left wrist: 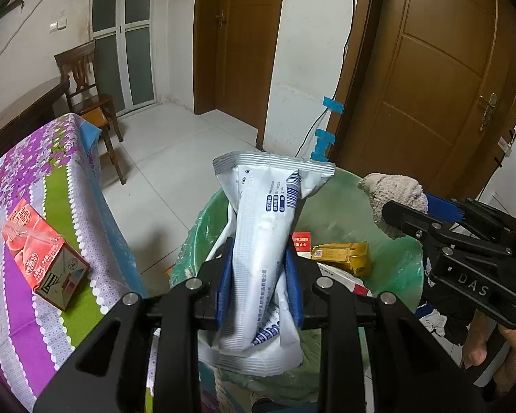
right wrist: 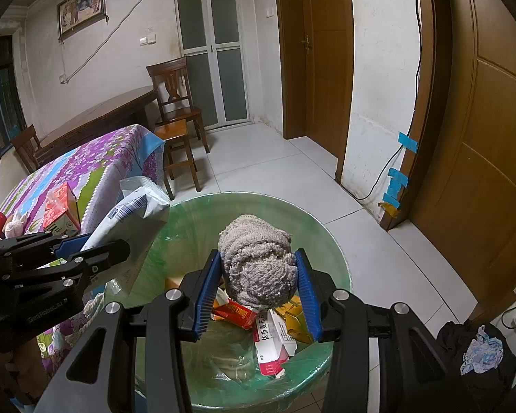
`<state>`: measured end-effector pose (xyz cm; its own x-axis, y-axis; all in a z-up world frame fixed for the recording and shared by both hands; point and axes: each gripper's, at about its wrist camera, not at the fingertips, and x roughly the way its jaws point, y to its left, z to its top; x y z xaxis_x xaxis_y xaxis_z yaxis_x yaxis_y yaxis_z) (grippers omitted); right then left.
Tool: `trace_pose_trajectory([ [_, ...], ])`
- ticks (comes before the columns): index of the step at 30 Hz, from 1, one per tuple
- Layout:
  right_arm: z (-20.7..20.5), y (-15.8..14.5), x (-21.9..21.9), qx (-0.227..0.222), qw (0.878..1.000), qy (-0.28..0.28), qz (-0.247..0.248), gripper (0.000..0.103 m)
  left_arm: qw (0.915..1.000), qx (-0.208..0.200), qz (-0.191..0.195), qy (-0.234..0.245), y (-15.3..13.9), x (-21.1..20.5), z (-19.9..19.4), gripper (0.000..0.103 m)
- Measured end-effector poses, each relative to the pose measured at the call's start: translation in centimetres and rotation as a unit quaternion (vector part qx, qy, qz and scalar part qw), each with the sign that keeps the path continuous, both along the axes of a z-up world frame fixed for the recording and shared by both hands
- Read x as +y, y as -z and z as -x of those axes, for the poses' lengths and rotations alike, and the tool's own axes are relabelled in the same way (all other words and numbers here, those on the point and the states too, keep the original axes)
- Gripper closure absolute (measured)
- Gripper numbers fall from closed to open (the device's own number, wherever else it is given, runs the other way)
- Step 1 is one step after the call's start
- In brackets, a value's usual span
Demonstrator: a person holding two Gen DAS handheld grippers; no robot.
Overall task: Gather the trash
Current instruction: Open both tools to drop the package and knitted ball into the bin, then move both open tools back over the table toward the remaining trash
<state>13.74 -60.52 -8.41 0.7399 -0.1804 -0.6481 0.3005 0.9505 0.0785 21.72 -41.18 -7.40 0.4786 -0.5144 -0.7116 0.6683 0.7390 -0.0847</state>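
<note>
Left wrist: left hand-held gripper clamps white pouch, long axis pointing forward over bin.

We see both views evenly lit by soft indoor light from above, moderately bright, with a cool cast. The white floor tiles carry a dull sheen and only faint shadows. Fisheye distortion bows the door frames and darkens the corners to black. Far things stay sharp; the nearest black parts at the bottom look slightly soft.
</note>
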Motion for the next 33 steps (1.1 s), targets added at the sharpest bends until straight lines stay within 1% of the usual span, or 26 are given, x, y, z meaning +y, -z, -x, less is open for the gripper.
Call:
trace_pose_trajectory([
  [5,0.0,0.0,0.0,0.000,1.000,0.000,0.000,0.058,1.0000,0.001,0.000,0.000,0.0,0.0,0.0,0.077],
  [6,0.0,0.0,0.0,0.000,1.000,0.000,0.000,0.058,1.0000,0.000,0.000,0.000,0.0,0.0,0.0,0.075],
  [8,0.0,0.0,0.0,0.000,1.000,-0.001,0.000,0.057,1.0000,0.000,0.000,-0.002,0.0,0.0,0.0,0.075],
  [14,0.0,0.1,0.2,-0.003,1.000,0.001,-0.002,0.052,1.0000,0.004,-0.002,-0.007,0.2,0.2,-0.4,0.072],
  [15,0.1,0.1,0.2,-0.004,1.000,0.002,-0.002,0.050,1.0000,0.005,-0.002,-0.007,0.2,0.3,-0.5,0.071],
  [18,0.2,0.0,0.4,-0.006,1.000,0.002,-0.003,0.047,0.9999,0.004,-0.002,-0.010,0.3,0.4,-0.5,0.064],
  [21,0.3,-0.1,0.4,-0.008,1.000,0.002,-0.002,0.044,0.9999,0.004,-0.003,-0.011,0.2,0.5,-0.4,0.061],
  [22,0.4,-0.2,0.4,-0.009,1.000,0.002,-0.003,0.044,0.9999,0.003,-0.003,-0.011,0.2,0.5,-0.4,0.059],
  [29,0.9,-0.2,0.8,-0.012,1.000,0.003,-0.004,0.041,0.9999,0.004,-0.004,-0.010,0.2,1.1,-0.2,0.055],
  [30,1.1,-0.3,0.7,-0.013,1.000,0.003,-0.004,0.038,0.9999,0.003,-0.004,-0.010,0.1,1.2,-0.1,0.052],
  [32,1.4,-0.3,0.9,-0.016,1.000,0.002,-0.005,0.036,1.0000,0.001,-0.003,-0.009,-0.1,1.5,0.2,0.048],
  [33,1.6,-0.5,1.1,-0.018,1.000,0.002,-0.006,0.033,1.0000,0.000,-0.003,-0.007,-0.3,1.8,0.4,0.044],
])
